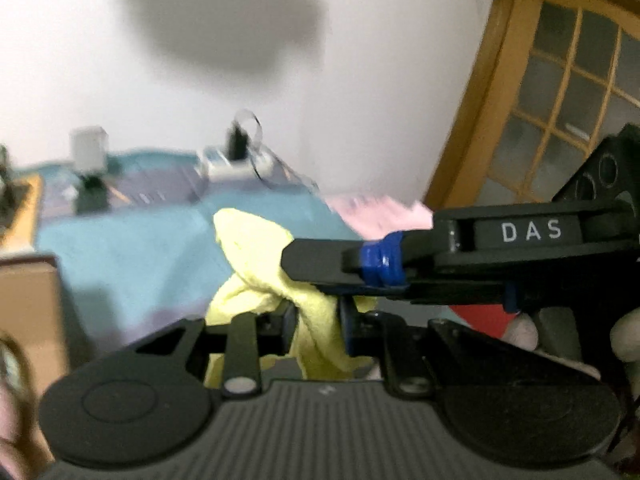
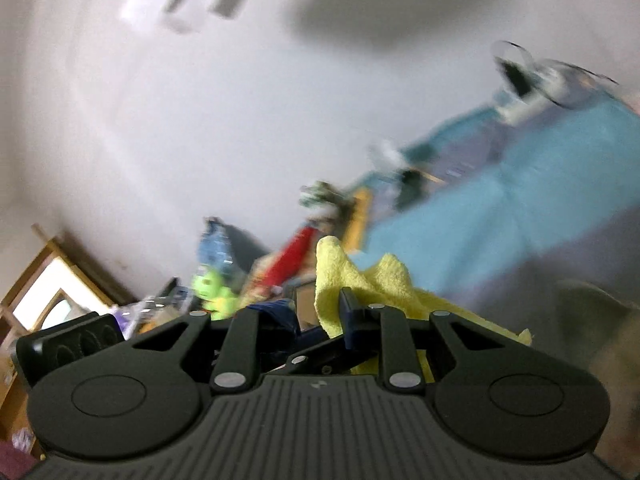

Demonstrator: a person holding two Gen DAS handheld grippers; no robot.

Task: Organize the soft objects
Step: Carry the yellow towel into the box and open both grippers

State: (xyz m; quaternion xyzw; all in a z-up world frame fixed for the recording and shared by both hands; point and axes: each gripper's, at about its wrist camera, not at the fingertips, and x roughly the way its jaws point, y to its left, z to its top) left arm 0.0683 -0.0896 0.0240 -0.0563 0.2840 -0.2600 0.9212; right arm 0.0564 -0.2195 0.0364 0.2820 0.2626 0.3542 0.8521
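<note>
Blurring background behind yellow cloth [image 1: 256,248]

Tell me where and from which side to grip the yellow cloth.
Grip the yellow cloth at two separate edge bunches, one per gripper, coming from the near side. It is limp and crumpled, so only pinched folds hold. The left gripper and right gripper are each shut on a bunch.

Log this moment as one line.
left hand-held gripper: shut on yellow cloth | right hand-held gripper: shut on yellow cloth | cloth lifted off blue bedding
</note>
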